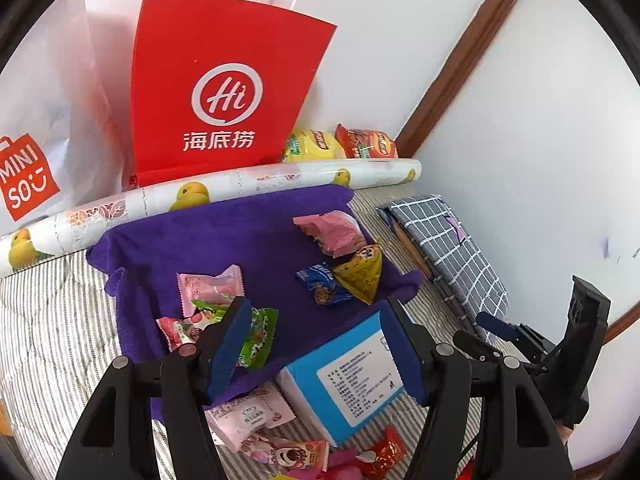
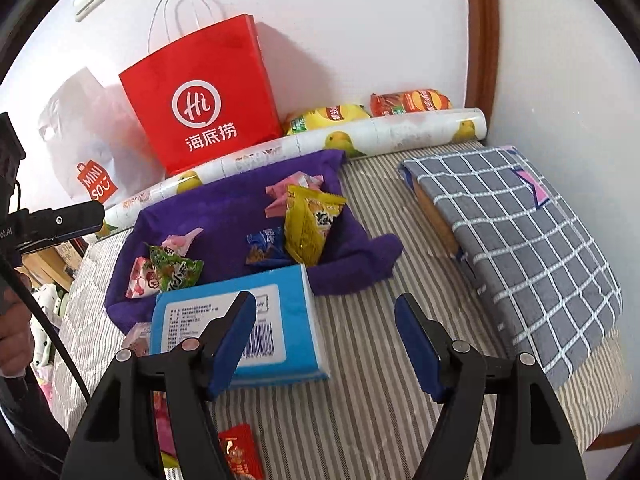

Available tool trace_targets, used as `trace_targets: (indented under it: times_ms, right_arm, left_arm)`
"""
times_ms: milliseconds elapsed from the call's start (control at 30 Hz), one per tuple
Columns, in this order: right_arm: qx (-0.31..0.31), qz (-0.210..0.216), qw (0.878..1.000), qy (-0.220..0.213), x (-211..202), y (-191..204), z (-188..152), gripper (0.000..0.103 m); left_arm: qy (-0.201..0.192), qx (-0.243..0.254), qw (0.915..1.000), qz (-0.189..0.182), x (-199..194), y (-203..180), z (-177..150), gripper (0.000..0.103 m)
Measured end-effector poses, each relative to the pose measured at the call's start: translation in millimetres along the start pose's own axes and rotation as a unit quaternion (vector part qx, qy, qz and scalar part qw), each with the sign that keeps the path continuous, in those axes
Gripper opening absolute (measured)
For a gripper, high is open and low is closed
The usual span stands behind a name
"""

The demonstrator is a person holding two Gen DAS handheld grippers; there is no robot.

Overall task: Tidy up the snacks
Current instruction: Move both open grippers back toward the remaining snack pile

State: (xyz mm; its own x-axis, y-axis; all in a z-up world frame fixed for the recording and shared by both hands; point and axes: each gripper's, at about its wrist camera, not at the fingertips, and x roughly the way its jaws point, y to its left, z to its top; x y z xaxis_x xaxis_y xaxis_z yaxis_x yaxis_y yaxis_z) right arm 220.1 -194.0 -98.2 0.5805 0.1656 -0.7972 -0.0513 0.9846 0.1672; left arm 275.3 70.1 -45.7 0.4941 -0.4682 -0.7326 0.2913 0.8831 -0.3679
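Open left claw [image 1: 316, 344], blue tissue pack [image 1: 352, 376], purple cloth [image 1: 240, 240]

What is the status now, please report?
Left gripper and right gripper open, both empty. Snack packets scattered on purple cloth. Blue tissue pack lies at cloth's near edge.

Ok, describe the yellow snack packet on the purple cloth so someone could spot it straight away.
Find the purple cloth spread on the striped bed, in front of the red bag. Near its right edge stands a yellow packet, just behind the blue box. It is the only yellow wrapper there, beside a smaller blue one.
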Motion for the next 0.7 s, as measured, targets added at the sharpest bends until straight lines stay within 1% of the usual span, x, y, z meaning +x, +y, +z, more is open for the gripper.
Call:
trace_targets:
  times_ms: [167, 367, 533, 700]
  right_arm:
    - [-0.011, -0.007, 1.000, -0.001, -8.5, 1.8, -6.4, 0.069]
    - [-0.024, -0.016, 0.999, -0.016, -26.4, 0.3, -15.6, 0.068]
    - [-0.014, -0.001, 1.000, -0.025, -37.2, -7.4, -20.9, 0.065]
    - [-0.018, 0.010, 1.000, -0.019, -40.9, -5.9, -27.4, 0.065]
  left_arm:
    - [0.006, 0.006, 1.0000, -0.003, 3.0, -8.6, -3.7, 0.065]
    - [0.008, 0.017, 0.9998, 0.000, 2.8, -19.4, -9.0, 0.065]
    - [0.007, 0.020, 0.9998, 0.000, -1.3, -26.5, -14.7, 0.065]
    - [0.013, 0.021, 0.9997, 0.007, -6.4, -30.7, -27.2, 0.065]
